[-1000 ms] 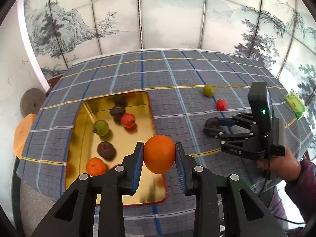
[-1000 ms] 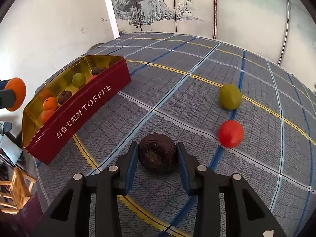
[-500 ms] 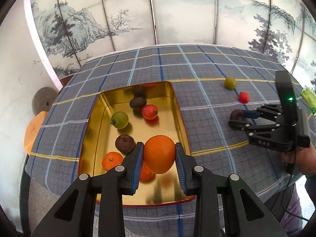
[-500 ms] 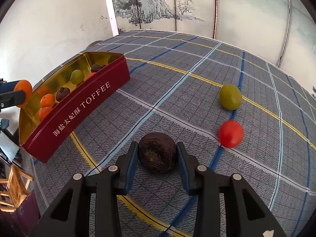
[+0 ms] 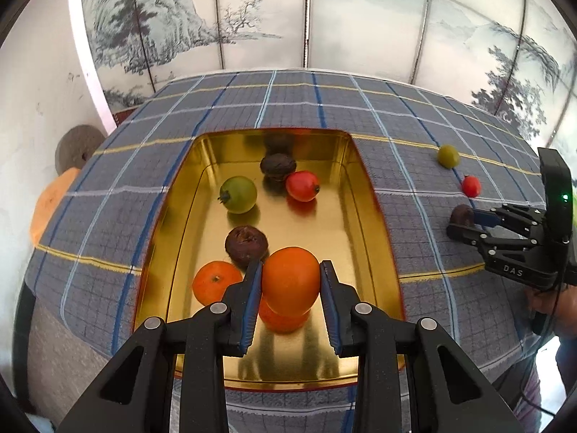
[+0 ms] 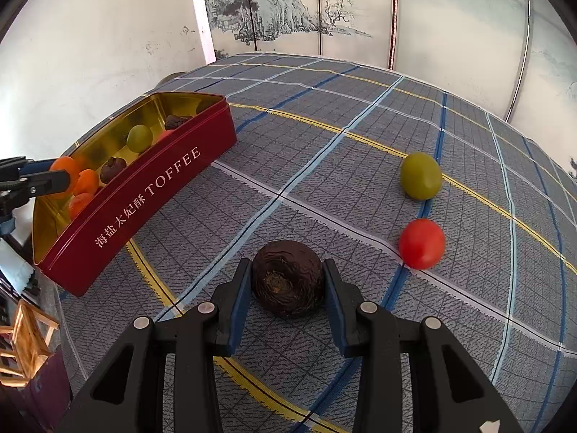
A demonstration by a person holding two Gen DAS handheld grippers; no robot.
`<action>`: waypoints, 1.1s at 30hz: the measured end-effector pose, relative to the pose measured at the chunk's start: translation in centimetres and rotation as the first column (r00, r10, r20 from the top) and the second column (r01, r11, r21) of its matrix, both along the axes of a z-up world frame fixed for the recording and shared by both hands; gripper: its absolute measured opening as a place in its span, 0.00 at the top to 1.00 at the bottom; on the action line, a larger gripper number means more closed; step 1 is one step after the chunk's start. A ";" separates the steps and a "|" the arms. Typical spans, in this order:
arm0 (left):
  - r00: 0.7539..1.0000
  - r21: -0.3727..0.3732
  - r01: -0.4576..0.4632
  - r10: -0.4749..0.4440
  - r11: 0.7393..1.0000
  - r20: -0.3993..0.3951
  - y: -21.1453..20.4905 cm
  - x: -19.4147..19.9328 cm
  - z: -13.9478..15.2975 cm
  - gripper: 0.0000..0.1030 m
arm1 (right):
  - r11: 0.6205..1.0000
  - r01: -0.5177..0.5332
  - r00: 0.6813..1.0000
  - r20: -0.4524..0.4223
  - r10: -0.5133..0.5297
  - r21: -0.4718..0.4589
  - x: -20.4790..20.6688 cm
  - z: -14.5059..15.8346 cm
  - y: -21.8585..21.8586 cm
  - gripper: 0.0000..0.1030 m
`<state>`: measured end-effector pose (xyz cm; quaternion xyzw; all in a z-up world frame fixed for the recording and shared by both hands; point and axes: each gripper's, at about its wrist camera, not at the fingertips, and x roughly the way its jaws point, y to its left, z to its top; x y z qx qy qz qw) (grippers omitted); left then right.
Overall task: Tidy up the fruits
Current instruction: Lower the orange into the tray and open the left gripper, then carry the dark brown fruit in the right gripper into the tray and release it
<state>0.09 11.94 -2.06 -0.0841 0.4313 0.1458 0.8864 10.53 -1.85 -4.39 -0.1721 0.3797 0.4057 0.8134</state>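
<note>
My left gripper [image 5: 290, 281] is shut on an orange [image 5: 290, 280] and holds it over the near end of the gold-lined red toffee tin [image 5: 371, 195]. The tin holds several fruits: a small orange [image 5: 214, 281], two dark brown fruits [image 5: 247, 243], a green one [image 5: 238, 195] and a red one [image 5: 303, 186]. My right gripper [image 6: 287, 278] is shut on a dark brown wrinkled fruit [image 6: 287, 278] that rests on the checked cloth. A red fruit [image 6: 421, 243] and a green fruit [image 6: 420, 175] lie to its right.
The tin [image 6: 144, 195] stands left of my right gripper, with my left gripper [image 6: 39, 180] over its near end. The checked tablecloth [image 5: 288, 101] covers a round table. A painted folding screen [image 5: 360, 18] stands behind. A wooden stool [image 6: 25, 342] is below the table edge.
My left gripper has carried the orange left and forward, from beside the tin to over its near end, and lower. My right gripper stays closed around the brown fruit on the cloth.
</note>
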 end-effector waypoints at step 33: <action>0.986 0.128 -0.161 0.153 0.979 0.069 -0.8 -1.0 1.4 0.27 | 1.000 0.014 1.000 0.019 -0.013 -0.021 -0.4 -0.1 0.0 0.66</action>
